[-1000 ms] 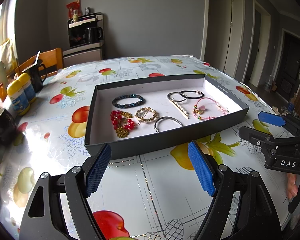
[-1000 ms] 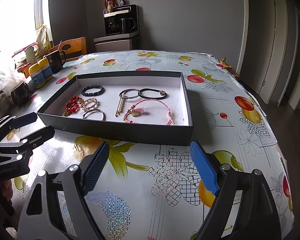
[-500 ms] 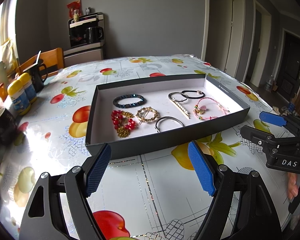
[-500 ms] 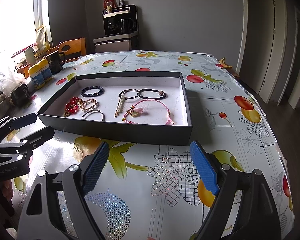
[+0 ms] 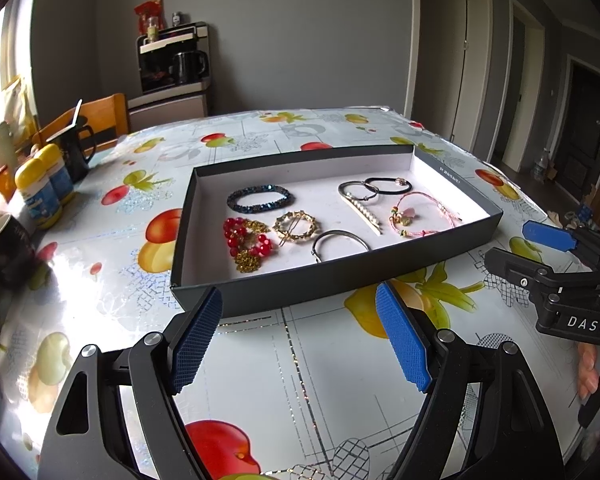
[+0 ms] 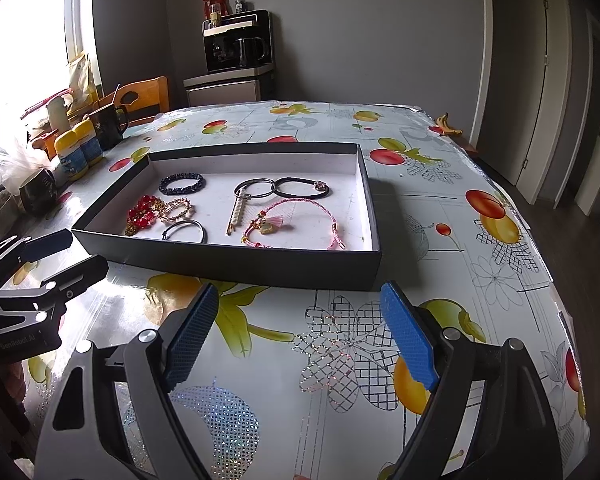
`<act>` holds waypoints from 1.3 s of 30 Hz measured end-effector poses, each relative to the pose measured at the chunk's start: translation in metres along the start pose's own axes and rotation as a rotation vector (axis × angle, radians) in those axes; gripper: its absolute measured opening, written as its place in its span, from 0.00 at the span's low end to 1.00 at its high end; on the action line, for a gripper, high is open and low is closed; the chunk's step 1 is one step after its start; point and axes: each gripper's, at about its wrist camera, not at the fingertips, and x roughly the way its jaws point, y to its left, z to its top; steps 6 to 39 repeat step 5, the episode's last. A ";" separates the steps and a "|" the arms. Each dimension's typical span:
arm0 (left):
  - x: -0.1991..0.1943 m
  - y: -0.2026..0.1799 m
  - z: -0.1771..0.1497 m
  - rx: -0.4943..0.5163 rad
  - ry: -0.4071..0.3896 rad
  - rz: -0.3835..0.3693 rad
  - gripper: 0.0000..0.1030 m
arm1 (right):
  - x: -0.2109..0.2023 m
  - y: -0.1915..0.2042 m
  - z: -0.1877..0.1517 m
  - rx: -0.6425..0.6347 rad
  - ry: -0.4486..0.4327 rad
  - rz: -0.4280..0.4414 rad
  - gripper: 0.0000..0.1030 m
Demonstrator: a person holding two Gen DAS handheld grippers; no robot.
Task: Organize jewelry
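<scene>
All the jewelry you can see lies inside a shallow dark tray (image 5: 340,280) with a white floor, set on a fruit-patterned tablecloth (image 5: 300,380). On the tray's left side are a dark blue beaded bracelet (image 5: 259,199), a red bead and gold piece (image 5: 247,243) and a round gold brooch (image 5: 295,227). A thin silver bangle (image 5: 339,241) lies near the front wall. To the right are a pearl bar clip (image 5: 365,213), a metal ring (image 5: 358,190) touching a black hair tie (image 5: 388,185), and a pink cord bracelet (image 5: 420,216) with a charm. No jewelry shows on the cloth outside the tray. This fits two readings: pieces already gathered and laid out in the tray, or pieces waiting there to be sorted further; the views do not settle which. Your left gripper (image 5: 300,334) hovers low over the cloth just in front of the tray's near wall, fingers spread wide and holding nothing. Your right gripper (image 6: 300,338) hovers beside it, near the tray's front right corner, likewise spread and empty. Both point toward the tray. Bottles and mugs (image 5: 44,188) stand at the table's left edge.
</scene>
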 end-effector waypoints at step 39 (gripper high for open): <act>0.000 0.000 0.000 -0.001 0.004 0.002 0.79 | 0.000 0.000 0.000 0.003 -0.001 -0.004 0.80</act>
